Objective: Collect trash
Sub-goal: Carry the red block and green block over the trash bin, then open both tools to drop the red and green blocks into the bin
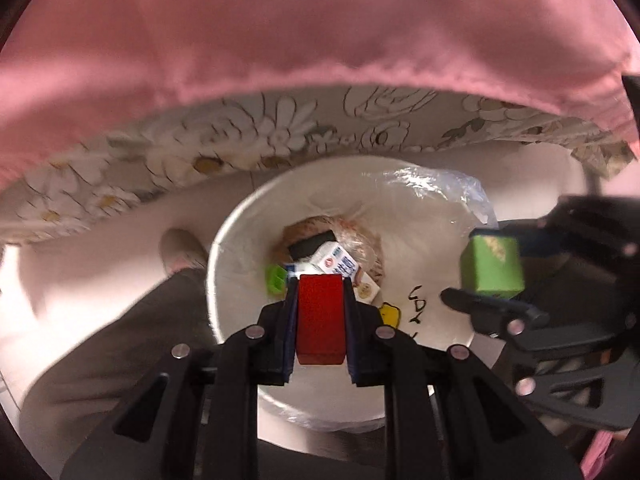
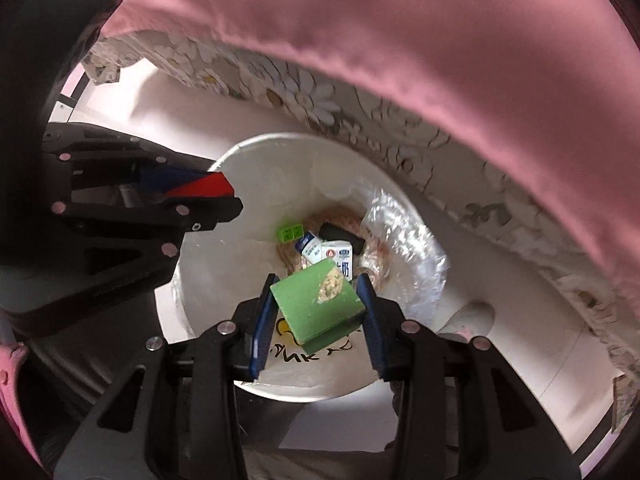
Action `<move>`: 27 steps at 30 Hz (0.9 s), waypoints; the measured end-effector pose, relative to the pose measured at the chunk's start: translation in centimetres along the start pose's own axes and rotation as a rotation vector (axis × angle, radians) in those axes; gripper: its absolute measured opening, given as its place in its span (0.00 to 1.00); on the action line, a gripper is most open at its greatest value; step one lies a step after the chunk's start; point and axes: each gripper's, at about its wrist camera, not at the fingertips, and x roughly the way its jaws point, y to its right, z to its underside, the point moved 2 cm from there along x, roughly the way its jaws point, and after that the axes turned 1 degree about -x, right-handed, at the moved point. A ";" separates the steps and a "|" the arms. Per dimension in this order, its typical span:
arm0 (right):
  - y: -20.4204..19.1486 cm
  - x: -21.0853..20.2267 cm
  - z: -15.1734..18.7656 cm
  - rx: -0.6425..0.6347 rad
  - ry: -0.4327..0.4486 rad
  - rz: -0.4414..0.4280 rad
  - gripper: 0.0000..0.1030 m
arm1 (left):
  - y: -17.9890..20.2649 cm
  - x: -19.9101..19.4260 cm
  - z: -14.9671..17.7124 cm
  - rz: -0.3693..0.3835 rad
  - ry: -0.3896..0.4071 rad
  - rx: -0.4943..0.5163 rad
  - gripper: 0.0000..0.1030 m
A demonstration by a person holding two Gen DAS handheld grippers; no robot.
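Under the green block (image 2: 316, 304), bin (image 2: 248, 168) contents hidden

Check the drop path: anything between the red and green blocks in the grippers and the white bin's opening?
Nothing visible. The red block in the left gripper and the green block in the right gripper both hang over the open, plastic-lined white bin; only trash lies at its bottom.

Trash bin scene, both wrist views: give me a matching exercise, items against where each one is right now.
Items:
1. red block
2. large green block
3. small green piece
4. pink cloth

Places:
A. at the bottom of the white trash bin
B. in the right gripper
C. draped over the floral-covered edge above the bin
D. in the left gripper

Pairs: 1-D, 2-B, 3-A, 4-C
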 end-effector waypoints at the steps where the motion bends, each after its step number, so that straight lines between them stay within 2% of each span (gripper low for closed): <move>1: 0.2 0.5 0.0 0.010 -0.010 -0.006 0.40 | -0.1 0.3 -0.1 0.010 -0.009 -0.009 0.21; 13: 1.0 7.9 0.5 0.128 -0.136 -0.058 0.40 | -1.0 6.0 -0.4 0.095 -0.123 -0.123 0.21; 27: 0.6 12.0 1.7 0.169 -0.223 -0.098 0.40 | -1.6 10.2 -0.2 0.150 -0.222 -0.171 0.22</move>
